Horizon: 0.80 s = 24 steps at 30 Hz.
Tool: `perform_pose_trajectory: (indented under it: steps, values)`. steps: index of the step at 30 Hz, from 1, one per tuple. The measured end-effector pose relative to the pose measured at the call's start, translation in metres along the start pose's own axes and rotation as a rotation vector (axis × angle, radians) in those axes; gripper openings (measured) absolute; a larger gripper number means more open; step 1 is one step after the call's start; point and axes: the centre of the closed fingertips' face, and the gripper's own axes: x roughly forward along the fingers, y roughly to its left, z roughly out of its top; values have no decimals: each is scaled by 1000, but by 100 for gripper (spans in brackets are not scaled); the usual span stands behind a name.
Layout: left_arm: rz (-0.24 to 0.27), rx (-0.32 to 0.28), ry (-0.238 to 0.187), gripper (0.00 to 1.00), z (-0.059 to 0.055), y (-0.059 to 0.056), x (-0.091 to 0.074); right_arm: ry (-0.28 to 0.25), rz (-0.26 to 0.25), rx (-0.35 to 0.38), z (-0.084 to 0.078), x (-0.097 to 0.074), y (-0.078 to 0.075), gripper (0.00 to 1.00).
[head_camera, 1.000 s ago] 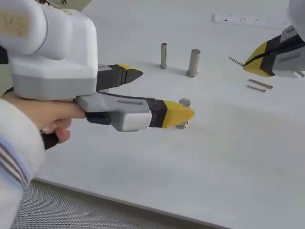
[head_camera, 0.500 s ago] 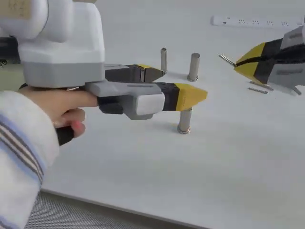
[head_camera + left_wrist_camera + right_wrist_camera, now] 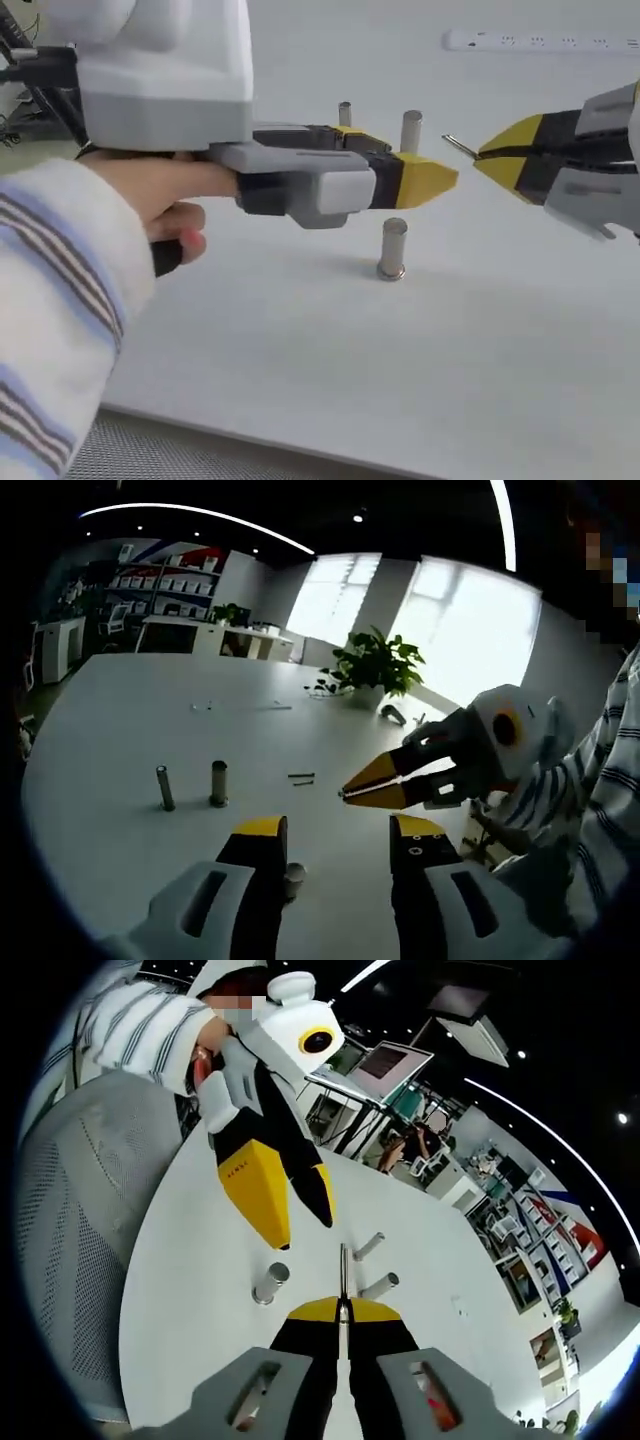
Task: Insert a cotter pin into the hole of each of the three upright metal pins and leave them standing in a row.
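Right gripper (image 3: 482, 160) is clamping a cotter pin (image 3: 455, 146) and aiming it toward the released left gripper (image 3: 335, 832), which is hovering above the nearest metal pin (image 3: 392, 248). Two farther metal pins (image 3: 411, 131) are standing behind. None seems fitted yet, though their holes are hard to see.

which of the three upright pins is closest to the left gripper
The front pin, alone and close under the left gripper; the thin pin and the thick pin stand together farther back.

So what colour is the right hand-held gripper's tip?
Yellow; the right hand-held gripper shows best in head view.
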Motion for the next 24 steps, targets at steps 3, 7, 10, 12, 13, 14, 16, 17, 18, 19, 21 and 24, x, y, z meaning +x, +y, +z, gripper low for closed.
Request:
perform_pose_trajectory:
  steps: [3,7,10,12,13,14,16,17,18,19,21,24]
  values:
    - [3,9,19,35,-3,2,1,-6,10,-4,4,2,7,0]
    - [-3,1,28,32,-5,1,1,-27,33,15,10,4,15,0]
    - [-5,-1,37,29,-6,1,1,-34,37,5,14,6,19,0]
    - [-8,3,44,23,-7,1,1,-40,46,1,15,7,21,0]
    - [-8,13,47,19,-7,2,0,-42,46,-1,16,8,22,0]
    - [-2,22,48,15,-7,3,0,-41,49,-11,16,9,23,0]
    - [-3,20,54,12,-8,4,0,-41,51,-23,20,8,26,0]
    - [-7,17,60,12,-9,5,0,-41,55,-28,20,8,27,0]
    - [-7,20,64,11,-10,5,1,-42,57,-33,20,9,27,0]
    - [-10,22,71,10,-11,5,1,-43,56,-34,20,9,27,0]
    - [-13,22,77,7,-13,5,2,-43,57,-38,20,9,29,0]
    - [-24,24,94,4,-17,4,3,-38,55,-46,19,10,30,0]
